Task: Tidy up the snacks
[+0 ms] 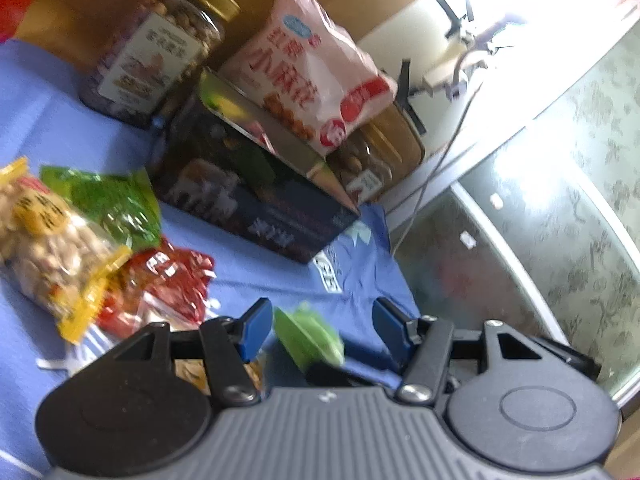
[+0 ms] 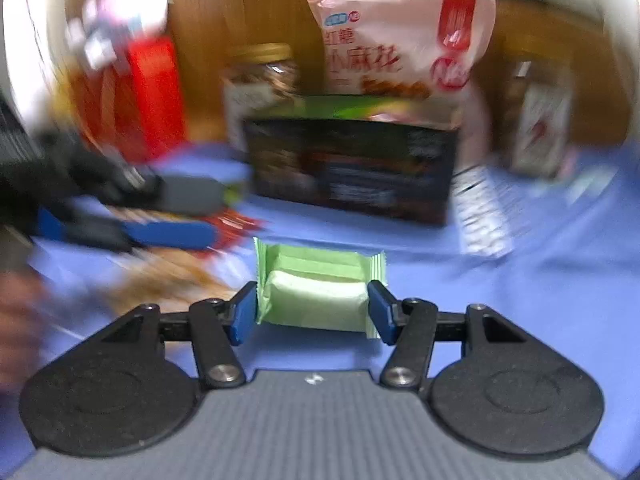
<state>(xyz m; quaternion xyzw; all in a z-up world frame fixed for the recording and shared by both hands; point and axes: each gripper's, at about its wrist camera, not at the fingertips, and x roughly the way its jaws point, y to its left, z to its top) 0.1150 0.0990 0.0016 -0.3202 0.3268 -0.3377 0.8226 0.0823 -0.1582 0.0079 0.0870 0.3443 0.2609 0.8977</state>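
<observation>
Blue pads of our right gripper (image 2: 312, 312) pinch a small pale green snack packet (image 2: 316, 292) by its two ends, just above the blue cloth (image 2: 520, 300). Our left gripper (image 1: 320, 328) stands spread, its pads clear of a blurred green packet (image 1: 308, 336) showing between them. Beside it we see a peanut bag (image 1: 52, 236), a green bag (image 1: 108, 204) and a red bag (image 1: 168, 284) heaped together. Farther back, a dark box (image 2: 352, 168) carries a pink twist-snack bag (image 2: 400, 40), with a gold-lidded nut jar (image 1: 156, 48) behind.
</observation>
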